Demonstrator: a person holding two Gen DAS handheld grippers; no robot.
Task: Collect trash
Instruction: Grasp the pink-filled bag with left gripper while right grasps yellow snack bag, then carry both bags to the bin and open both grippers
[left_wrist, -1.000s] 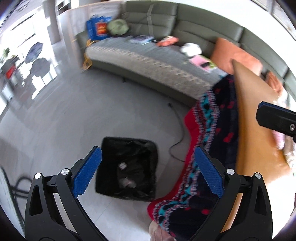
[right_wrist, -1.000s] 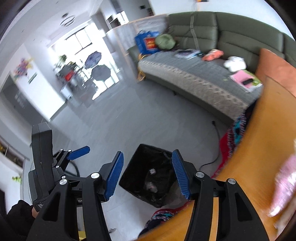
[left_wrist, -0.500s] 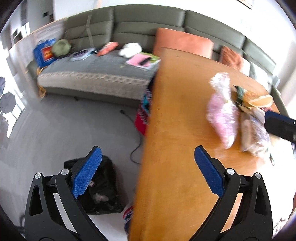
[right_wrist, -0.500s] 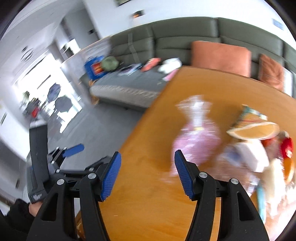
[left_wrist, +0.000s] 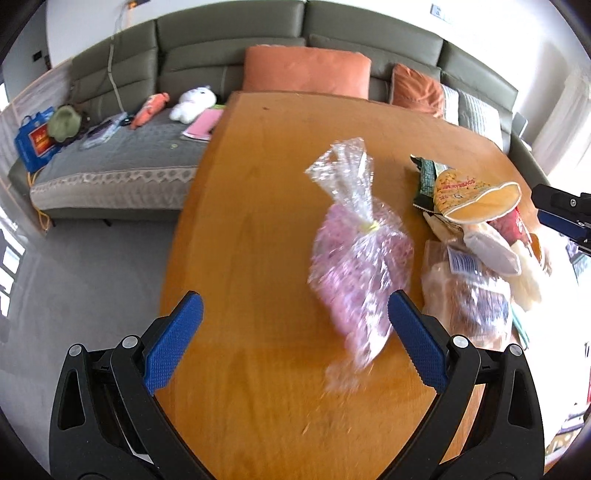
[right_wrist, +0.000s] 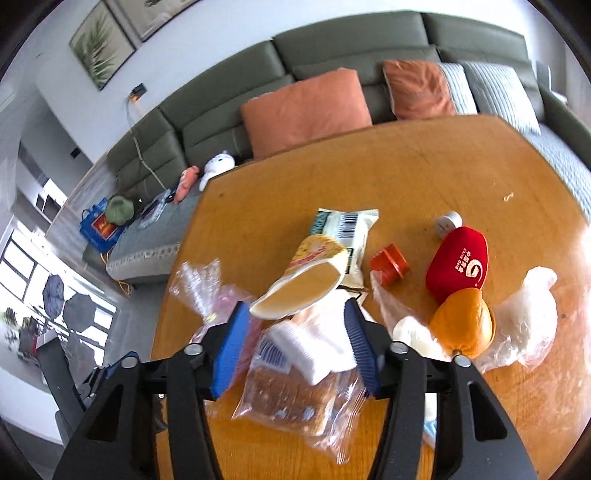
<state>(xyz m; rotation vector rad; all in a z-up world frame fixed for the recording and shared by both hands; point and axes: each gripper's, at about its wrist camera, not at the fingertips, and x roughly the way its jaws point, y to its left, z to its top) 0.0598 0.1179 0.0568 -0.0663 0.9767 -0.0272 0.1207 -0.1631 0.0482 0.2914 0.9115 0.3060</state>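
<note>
On the wooden table (left_wrist: 258, 184) lies a clear bag with pink contents (left_wrist: 358, 266), just ahead of my left gripper (left_wrist: 293, 339), which is wide open and empty. To its right is a pile of wrappers (left_wrist: 476, 206). My right gripper (right_wrist: 295, 347) hovers over that pile with its jaws closing. A white crumpled wad (right_wrist: 306, 343) and a clear bread bag (right_wrist: 295, 398) lie between its fingers, and the pads do not press on them. A yellow snack wrapper (right_wrist: 306, 280) lies just beyond the tips.
Also on the table (right_wrist: 443, 166): an orange cap (right_wrist: 389, 264), a red pouch (right_wrist: 458, 262), an orange round thing (right_wrist: 463, 325) and a white plastic bag (right_wrist: 528, 314). A green sofa (left_wrist: 221, 48) with orange cushions stands behind. The floor (left_wrist: 92, 277) drops off at the left.
Both views have swung from the black bin on the floor across to the tabletop, and the trash pile now fills them. The right jaws stand a little narrower than before.
</note>
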